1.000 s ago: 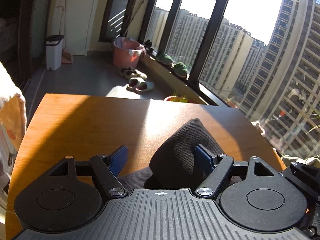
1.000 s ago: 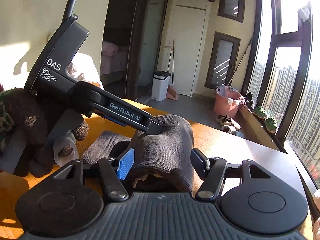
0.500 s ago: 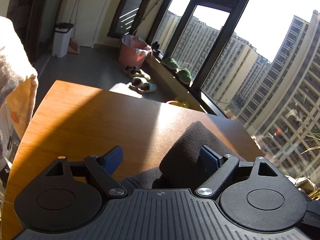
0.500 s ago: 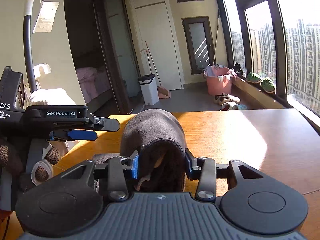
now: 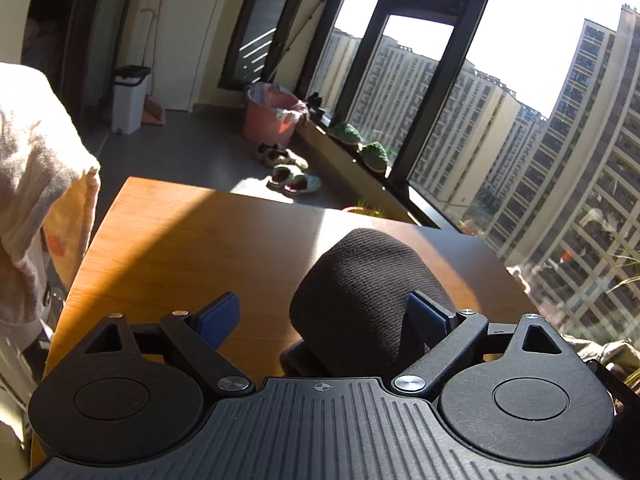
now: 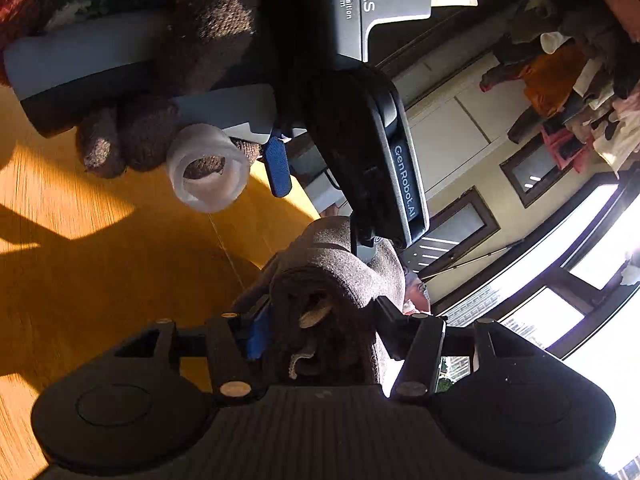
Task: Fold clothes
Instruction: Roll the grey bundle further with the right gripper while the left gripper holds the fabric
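Note:
A dark grey knit garment (image 5: 368, 292), rolled into a bundle, stands on the wooden table (image 5: 180, 240). My left gripper (image 5: 320, 316) straddles it with its jaws opening. The bundle leans on the right pad, while the left blue pad (image 5: 218, 316) stands well clear of it. In the right wrist view, which is tilted, the same roll (image 6: 332, 300) fills my right gripper (image 6: 320, 324). Both pads touch its sides, though these jaws are opening too. A hand in a brown knit glove (image 6: 208, 32) holds the left gripper (image 6: 320, 204) above the roll.
The table's far edge (image 5: 240, 196) drops to a grey floor with slippers (image 5: 288, 172), a pink bucket (image 5: 272, 120) and a white bin (image 5: 128, 98). A pale cloth (image 5: 36, 184) hangs at the left. Big windows (image 5: 520, 140) run along the right.
My left jaws have spread wider, freeing the left pad from the roll. My right gripper has rolled over sideways with the roll in it and eased its squeeze.

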Action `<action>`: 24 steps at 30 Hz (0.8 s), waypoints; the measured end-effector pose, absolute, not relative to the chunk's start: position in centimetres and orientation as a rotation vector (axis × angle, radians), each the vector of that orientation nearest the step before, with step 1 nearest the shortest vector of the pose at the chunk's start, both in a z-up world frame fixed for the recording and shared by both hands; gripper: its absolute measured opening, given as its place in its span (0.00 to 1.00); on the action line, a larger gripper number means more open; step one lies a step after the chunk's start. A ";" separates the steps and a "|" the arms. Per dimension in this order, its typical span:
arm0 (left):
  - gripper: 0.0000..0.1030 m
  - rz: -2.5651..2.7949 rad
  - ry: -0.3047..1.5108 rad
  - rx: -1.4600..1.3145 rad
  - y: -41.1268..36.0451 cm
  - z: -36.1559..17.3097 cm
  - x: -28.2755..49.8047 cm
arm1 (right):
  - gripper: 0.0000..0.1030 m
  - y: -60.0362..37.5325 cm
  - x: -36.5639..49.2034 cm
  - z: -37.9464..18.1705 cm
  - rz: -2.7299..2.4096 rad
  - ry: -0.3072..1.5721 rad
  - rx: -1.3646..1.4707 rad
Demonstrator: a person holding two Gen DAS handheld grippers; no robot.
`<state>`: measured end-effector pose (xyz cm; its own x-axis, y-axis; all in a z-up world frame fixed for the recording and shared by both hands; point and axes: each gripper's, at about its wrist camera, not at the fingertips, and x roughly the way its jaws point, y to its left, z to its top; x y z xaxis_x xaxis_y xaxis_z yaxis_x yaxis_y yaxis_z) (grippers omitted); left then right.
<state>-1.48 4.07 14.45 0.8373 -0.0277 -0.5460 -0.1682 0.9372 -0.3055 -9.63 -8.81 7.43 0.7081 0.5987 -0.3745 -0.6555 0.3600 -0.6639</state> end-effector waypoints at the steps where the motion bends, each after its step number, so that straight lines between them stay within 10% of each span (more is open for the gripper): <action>1: 0.92 0.079 0.582 -0.351 4.2 14.1 -1.7 | 0.69 -9.5 -9.0 8.6 0.876 0.143 -0.795; 12: 0.92 0.085 0.591 -0.365 5.4 12.7 -3.3 | 0.83 -17.6 4.5 10.2 0.938 0.725 0.106; 15: 0.93 0.086 0.577 -0.349 5.3 12.6 -3.1 | 0.70 -18.9 4.2 8.1 0.971 0.758 0.202; 24: 0.93 0.093 0.514 -0.259 3.8 12.4 1.3 | 0.74 -17.5 3.9 8.6 0.781 0.565 0.048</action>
